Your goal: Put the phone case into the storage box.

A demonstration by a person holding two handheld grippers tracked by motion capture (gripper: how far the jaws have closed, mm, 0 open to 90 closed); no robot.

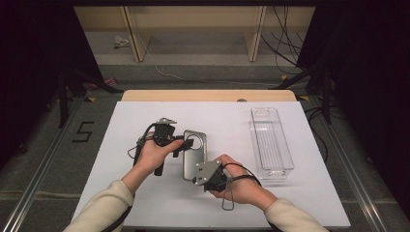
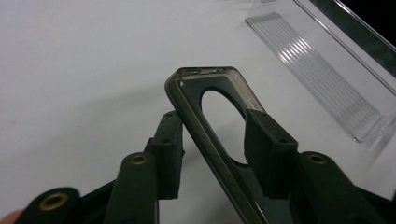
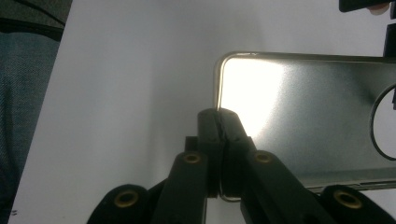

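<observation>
right gripper (image 3: 219, 135): clamped on the phone case (image 1: 194, 154) bottom edge
left gripper (image 2: 212, 140): jaws straddle its top rim, not pinching yet
risk: case twists or slips; thin rim, off-center grab

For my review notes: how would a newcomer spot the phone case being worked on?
Start at the white table; left of the clear plastic bin, at mid-table, lies a flat smoky translucent phone case. The large round hole at its far end sets it apart, as do the two hand-held grippers meeting at it.
</observation>
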